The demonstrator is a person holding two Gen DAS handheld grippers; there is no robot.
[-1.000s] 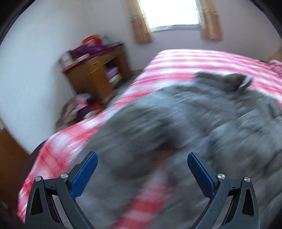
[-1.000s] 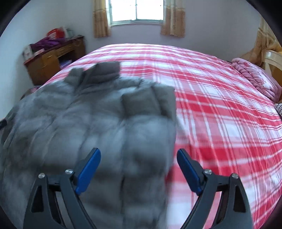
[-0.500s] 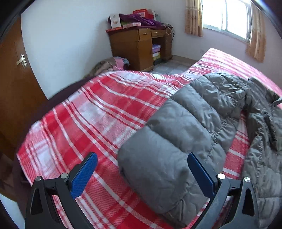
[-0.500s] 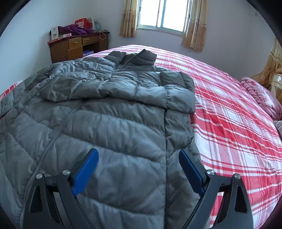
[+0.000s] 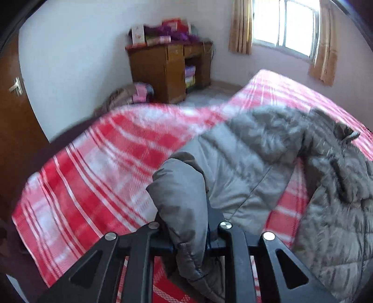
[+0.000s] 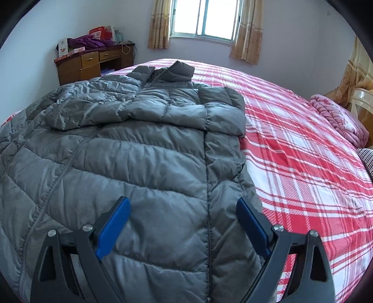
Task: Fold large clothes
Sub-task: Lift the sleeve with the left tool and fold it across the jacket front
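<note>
Room: bedroom, with a red-and-white plaid bedspread (image 6: 303,149) as our work surface, a wooden desk (image 5: 170,72) against the far wall and a curtained window (image 6: 202,18) behind it.
Jacket: our grey quilted puffer jacket (image 6: 144,149) lies front-up across the bed, collar toward the window, with one sleeve already laid crosswise over the chest in the right wrist view.
Left gripper: our left gripper (image 5: 186,235) is now clamped on the cuff end of the other sleeve (image 5: 181,195); half a second ago its jaws stood wide apart above that sleeve, which lay flat on the plaid.
Sleeve now: the cuff bunches up between the closed jaws and looks raised off the bed, while the rest of the sleeve trails back to the shoulder. The view is blurred, so we judge the hand is moving.
Right gripper: our right gripper (image 6: 184,230) hangs with its blue pads (image 6: 112,228) spread wide over the jacket's lower right front, holding nothing, much as it was half a second ago.
Meaning: we judge the grasp is made and the second sleeve fold has begun.
Next: we would carry the cuff across the chest to lie beside the first sleeve, then fold the body.
Risk: slippery padded fabric may slide out of a shallow pinch.
</note>
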